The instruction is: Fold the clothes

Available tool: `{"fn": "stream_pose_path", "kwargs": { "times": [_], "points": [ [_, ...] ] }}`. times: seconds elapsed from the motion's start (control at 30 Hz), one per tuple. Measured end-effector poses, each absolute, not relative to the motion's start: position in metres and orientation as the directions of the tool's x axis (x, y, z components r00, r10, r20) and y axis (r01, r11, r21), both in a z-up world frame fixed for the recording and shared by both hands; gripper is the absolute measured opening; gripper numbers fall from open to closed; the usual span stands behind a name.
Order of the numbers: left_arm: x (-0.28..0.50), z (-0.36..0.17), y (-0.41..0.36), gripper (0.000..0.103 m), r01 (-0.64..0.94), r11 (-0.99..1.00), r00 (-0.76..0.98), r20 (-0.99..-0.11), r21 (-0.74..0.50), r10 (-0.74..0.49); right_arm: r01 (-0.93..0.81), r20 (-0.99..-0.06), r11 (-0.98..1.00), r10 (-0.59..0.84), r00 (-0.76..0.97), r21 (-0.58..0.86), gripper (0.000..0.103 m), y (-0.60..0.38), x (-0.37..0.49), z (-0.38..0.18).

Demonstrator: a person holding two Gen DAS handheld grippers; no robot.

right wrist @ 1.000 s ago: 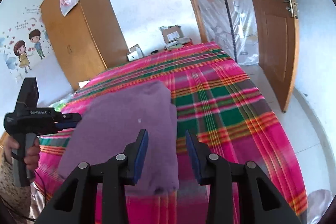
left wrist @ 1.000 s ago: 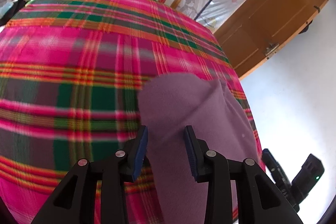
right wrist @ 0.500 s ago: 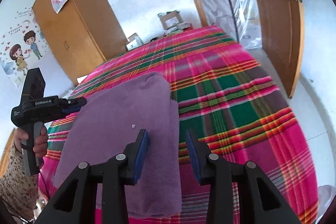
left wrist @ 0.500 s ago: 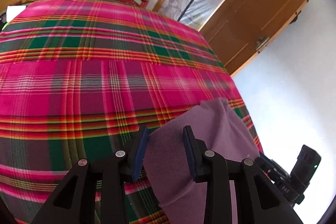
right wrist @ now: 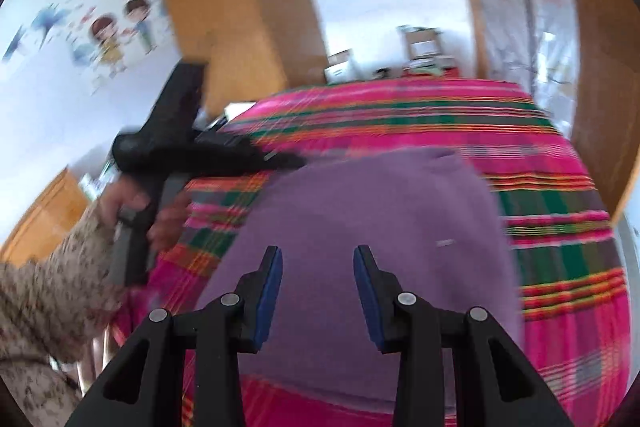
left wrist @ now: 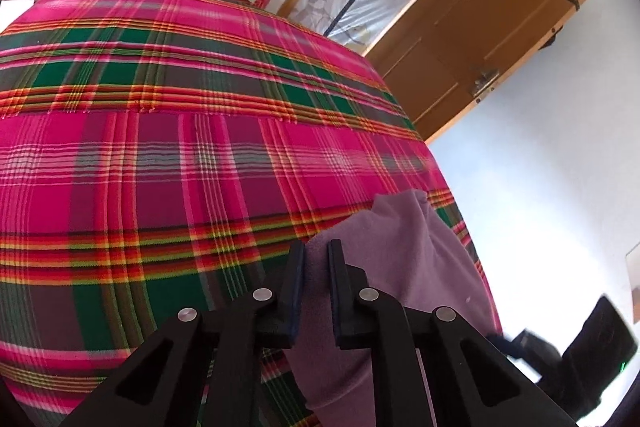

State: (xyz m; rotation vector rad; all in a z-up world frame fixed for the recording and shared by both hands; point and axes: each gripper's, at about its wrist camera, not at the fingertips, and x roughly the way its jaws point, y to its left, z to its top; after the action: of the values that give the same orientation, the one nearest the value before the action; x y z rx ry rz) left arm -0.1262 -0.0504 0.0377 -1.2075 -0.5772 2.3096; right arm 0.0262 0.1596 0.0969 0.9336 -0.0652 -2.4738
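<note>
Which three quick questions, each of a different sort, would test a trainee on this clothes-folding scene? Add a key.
1. True or false: the left claw is clamped on the purple garment.
2. Multiple choice: the right claw is A) shut on the garment, B) open above the garment, C) holding a box.
3. Fill in: the garment lies on a bed with a ____ cover.

Key: 1 true, its jaws have just been closing with the cloth edge between them. 2 B. 3 plaid.
</note>
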Motion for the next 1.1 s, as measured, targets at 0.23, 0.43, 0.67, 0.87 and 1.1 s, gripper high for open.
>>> {"fn": "stream_pose_path", "kwargs": {
  "times": [0.23, 0.43, 0.67, 0.87, 1.1],
  "points": [
    [-0.131, 0.038, -0.054, 0.011, -0.215, -0.788, -0.506, -0.624, -0.578, 0.596, 0.590, -0.611, -0.800, -0.521, -0.596, 0.106, 0.039, 0.110, 0.050, 0.091],
    [-0.137, 0.035, -0.055, 0.010, -0.218, -0.778, -0.499, -0.618, -0.589, 0.608, 0.565, -0.675, -0.818, -0.355, -0.646, -0.111, 0.035, 0.076, 0.051, 0.076],
    [-0.138, 0.033, -0.054, 0.010, -0.219, -0.771, -0.494, -0.613, -0.598, 0.616, 0.515, -0.652, -0.837, -0.287, -0.702, -0.186, 0.007, 0.067, 0.062, 0.080],
    [-0.138, 0.031, -0.054, 0.008, -0.216, -0.770, -0.499, -0.610, -0.600, 0.615, 0.481, -0.639, -0.858, -0.270, -0.720, -0.179, 0.006, 0.075, 0.070, 0.089],
    [-0.141, 0.028, -0.055, 0.006, -0.207, -0.776, -0.506, -0.614, -0.596, 0.606, 0.454, -0.642, -0.879, -0.264, -0.720, -0.147, 0.006, 0.075, 0.072, 0.093]
  ]
}}
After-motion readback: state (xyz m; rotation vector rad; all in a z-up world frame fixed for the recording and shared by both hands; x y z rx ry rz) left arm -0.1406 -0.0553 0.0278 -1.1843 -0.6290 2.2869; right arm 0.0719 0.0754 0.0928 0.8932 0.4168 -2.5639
